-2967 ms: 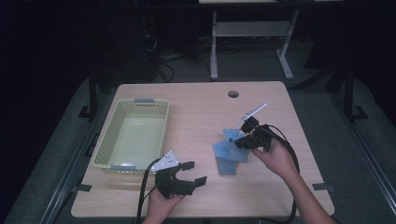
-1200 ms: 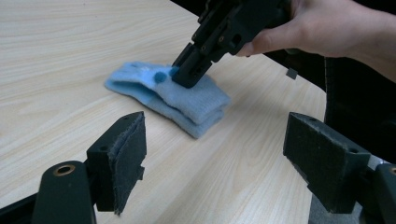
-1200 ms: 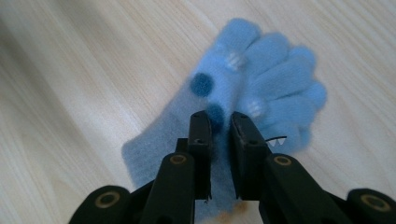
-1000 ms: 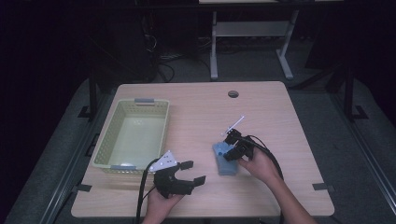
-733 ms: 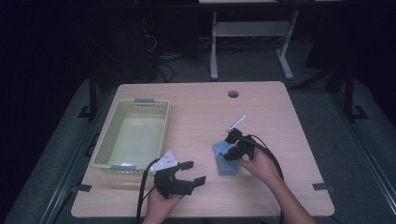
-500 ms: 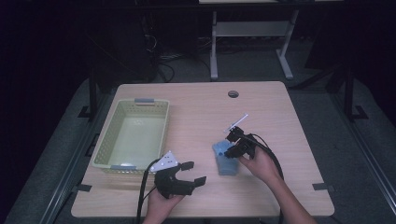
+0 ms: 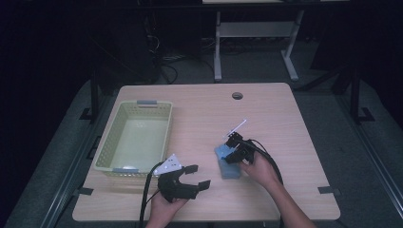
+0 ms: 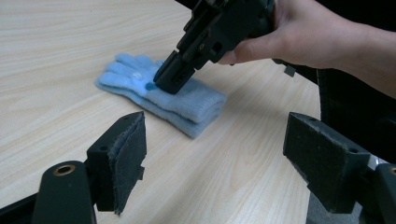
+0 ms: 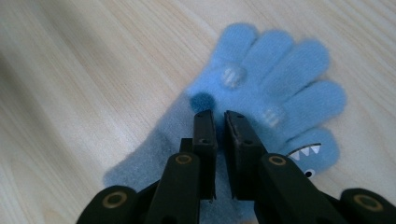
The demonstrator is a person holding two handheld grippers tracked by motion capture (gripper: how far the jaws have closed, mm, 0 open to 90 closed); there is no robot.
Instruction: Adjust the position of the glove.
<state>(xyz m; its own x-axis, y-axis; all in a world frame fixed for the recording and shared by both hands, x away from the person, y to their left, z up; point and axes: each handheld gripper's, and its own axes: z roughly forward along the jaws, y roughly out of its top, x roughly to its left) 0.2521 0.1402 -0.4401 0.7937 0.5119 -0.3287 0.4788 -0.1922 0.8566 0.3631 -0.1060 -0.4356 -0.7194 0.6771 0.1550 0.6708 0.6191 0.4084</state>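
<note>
Right gripper view: the right gripper [image 9: 220, 116] has just closed its jaws, nearly together, pinching the knit of the light-blue glove [image 9: 280, 88], which lies flat on the table [image 7: 294, 123] right of the green basket [image 7: 135, 137]. Left gripper [image 7: 187, 183], jaws spread and holding nothing, rests near the basket's front corner, apart from the glove
</note>
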